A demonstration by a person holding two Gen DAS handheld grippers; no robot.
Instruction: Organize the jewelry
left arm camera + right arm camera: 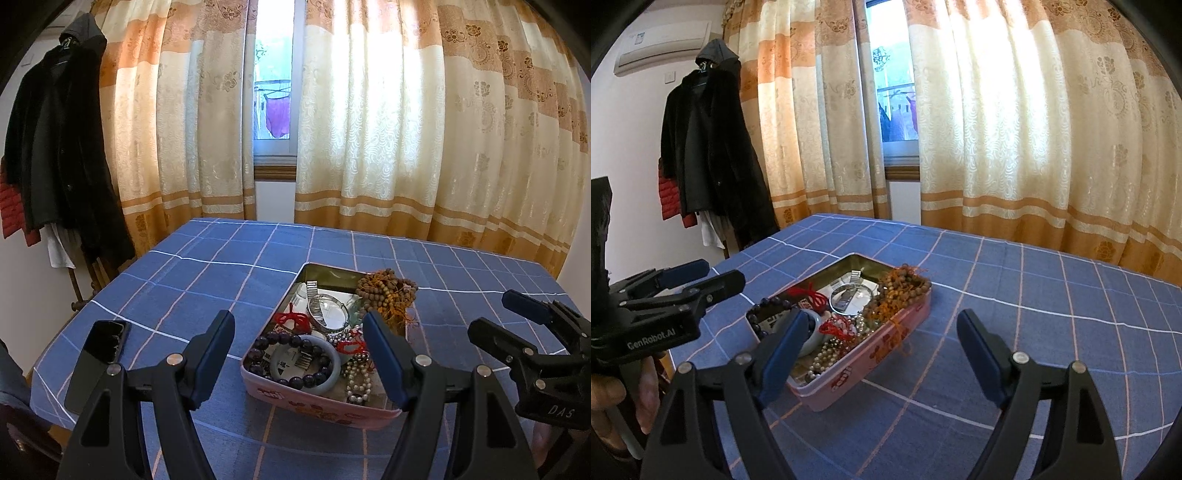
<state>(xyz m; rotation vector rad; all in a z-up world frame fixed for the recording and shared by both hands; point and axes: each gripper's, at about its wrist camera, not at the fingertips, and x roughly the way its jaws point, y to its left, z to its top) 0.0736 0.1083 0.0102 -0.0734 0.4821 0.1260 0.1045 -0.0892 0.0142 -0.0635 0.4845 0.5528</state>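
One pink tin [317,404] full of jewelry, one phone [99,354] on one table [207,266]. Left gripper [299,347] and right gripper [882,343] both spread, holding nothing.

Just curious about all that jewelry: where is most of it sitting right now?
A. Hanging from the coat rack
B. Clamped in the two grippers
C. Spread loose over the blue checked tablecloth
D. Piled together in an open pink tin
D: the beads, pearls and bangle lie heaped inside the lidless pink tin on the tablecloth.
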